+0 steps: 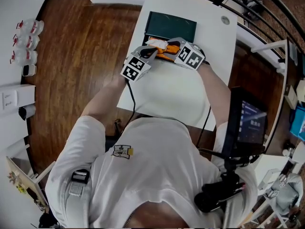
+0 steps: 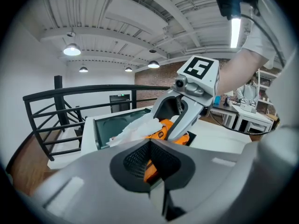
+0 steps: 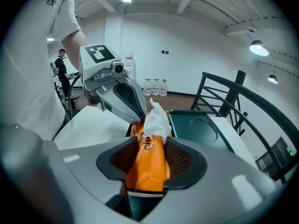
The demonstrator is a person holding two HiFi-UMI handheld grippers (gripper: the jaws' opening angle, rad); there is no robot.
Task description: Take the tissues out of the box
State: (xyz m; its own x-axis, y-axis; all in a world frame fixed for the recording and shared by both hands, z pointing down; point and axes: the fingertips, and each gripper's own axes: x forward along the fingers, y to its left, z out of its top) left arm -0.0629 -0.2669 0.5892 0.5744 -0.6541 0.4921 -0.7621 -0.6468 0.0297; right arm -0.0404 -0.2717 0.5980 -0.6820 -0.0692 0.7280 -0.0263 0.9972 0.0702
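Both left gripper (image 2: 149, 144) and right gripper (image 3: 152, 143) pinch the orange plastic pack (image 3: 149, 171); we steady it, drawing the crumpled white tissue (image 3: 156, 120) straight out.

The tray (image 1: 171, 25) lies on the table (image 1: 167, 94) against its far edge, nearer the far left corner. Just before the tray, the tissue pack (image 1: 167, 50) sits between 2 grippers: the left gripper (image 2: 149, 143) at its left end, the right gripper (image 3: 152, 148) around its right end. 1 tissue (image 3: 156, 120) sticks out of the pack's left end. Bottles (image 1: 27, 35) stand on the floor well beyond the table's left edge; a screen (image 1: 251, 120) stands beyond its right edge.
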